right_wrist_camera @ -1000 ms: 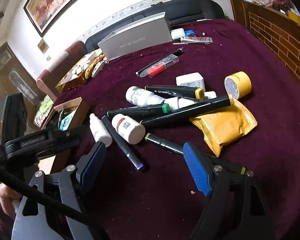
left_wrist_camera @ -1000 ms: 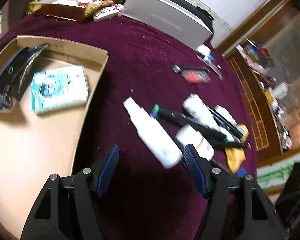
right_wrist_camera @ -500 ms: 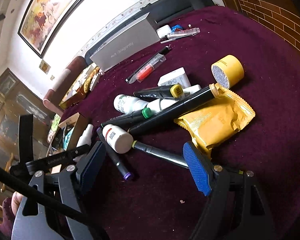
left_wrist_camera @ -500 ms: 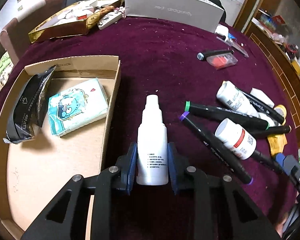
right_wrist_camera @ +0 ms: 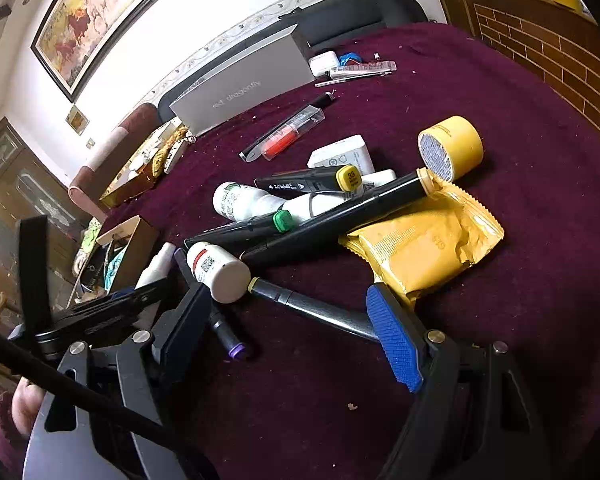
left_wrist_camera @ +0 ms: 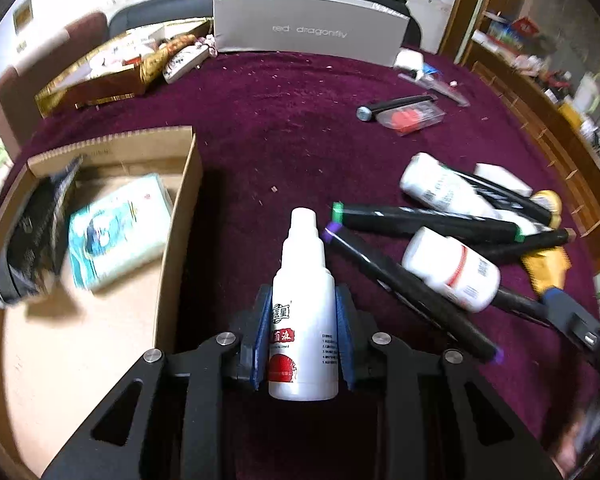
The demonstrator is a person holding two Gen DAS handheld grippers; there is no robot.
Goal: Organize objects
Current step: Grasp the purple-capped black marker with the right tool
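Though clamped, white red-labelled bottle [left_wrist_camera: 303, 320] upright.

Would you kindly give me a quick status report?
Left gripper shut on white bottle. Right gripper open, empty, over markers. Cardboard box close left of the bottle; nothing between.

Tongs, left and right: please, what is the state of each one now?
Left tongs: closed on the white bottle.
Right tongs: open, holding nothing; markers lie on the cloth ahead.
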